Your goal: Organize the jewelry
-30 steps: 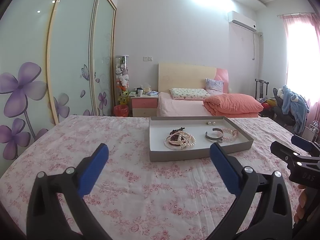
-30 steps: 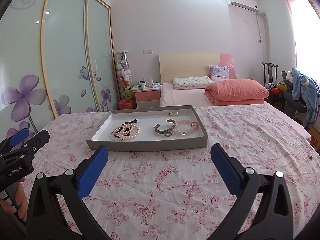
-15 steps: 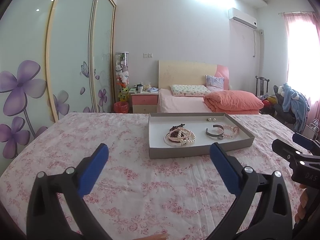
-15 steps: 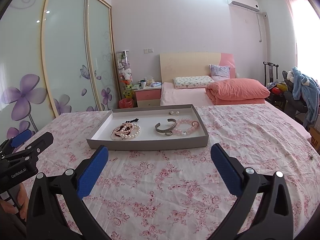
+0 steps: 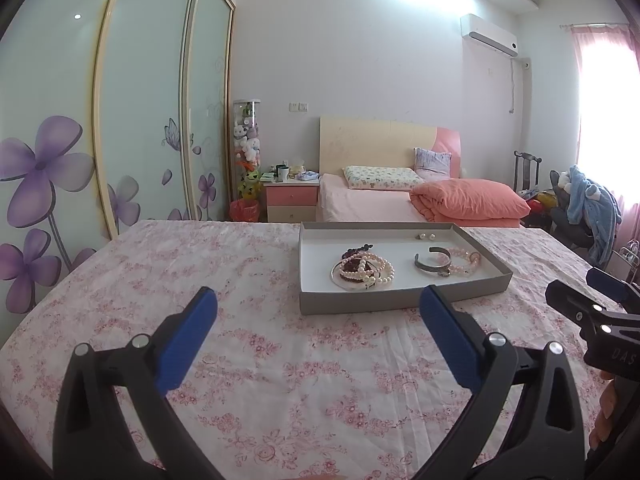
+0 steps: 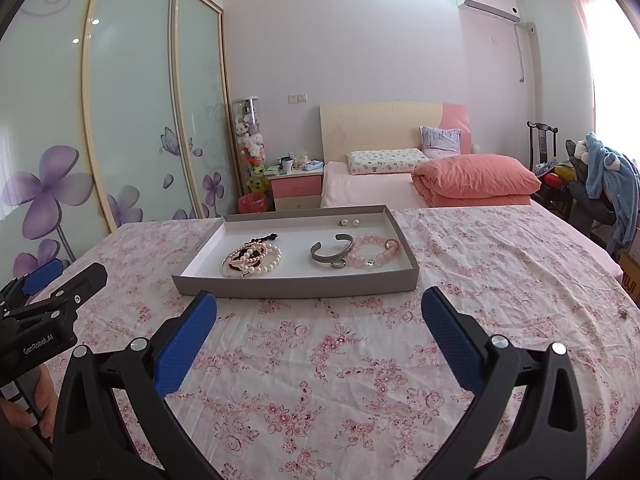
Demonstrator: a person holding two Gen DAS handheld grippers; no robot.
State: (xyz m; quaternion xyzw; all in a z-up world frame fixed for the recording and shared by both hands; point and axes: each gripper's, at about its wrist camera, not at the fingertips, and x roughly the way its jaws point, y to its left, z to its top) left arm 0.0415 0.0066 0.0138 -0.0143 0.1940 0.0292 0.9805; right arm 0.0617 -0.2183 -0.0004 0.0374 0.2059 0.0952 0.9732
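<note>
Both the left gripper (image 5: 318,322) and right gripper (image 6: 319,316) are spread wide and empty, jewelry tray (image 6: 296,282) just ahead of the fingertips, so I'd go slow and single out the silver cuff (image 6: 332,251), not the tangled pearls (image 6: 253,258).

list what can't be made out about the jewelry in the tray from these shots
- Tangled pile: pearl strands, dark beads and a ring overlap in both views, so the piece count is unclear.
- Earrings: too small to tell their type.
- Small ring by the silver cuff: touching or apart is unclear.
- Tray near inner wall: hidden by its rim in both views.
</note>
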